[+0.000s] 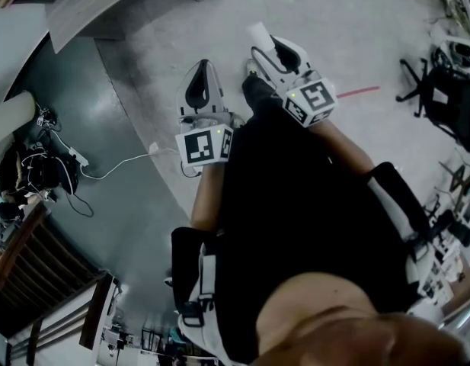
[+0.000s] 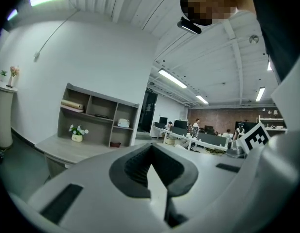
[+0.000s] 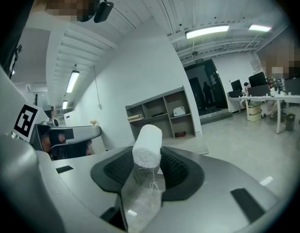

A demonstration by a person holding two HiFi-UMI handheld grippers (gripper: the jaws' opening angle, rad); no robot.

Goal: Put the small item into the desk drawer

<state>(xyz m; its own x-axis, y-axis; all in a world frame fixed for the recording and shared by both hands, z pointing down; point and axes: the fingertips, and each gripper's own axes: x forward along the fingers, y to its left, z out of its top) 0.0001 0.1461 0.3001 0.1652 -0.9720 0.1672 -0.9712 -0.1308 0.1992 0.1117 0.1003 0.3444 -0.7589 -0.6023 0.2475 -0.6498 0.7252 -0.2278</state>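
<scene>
Black chair, white floor cable

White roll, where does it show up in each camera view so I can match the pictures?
Head view: the white roll is at top centre, at the tip of the right gripper.
Left gripper view: not in it.
Right gripper view: the white roll is at centre, clamped between the jaws.
Shared landmark: the open shelf unit shows in both gripper views, not the head view.

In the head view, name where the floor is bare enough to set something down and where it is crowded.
Bare: the pale floor ahead of the right gripper, which holds a white roll, up to the red line; also the dark floor beside the white cable. Crowded: black chair at right, dark gear far left.
</scene>
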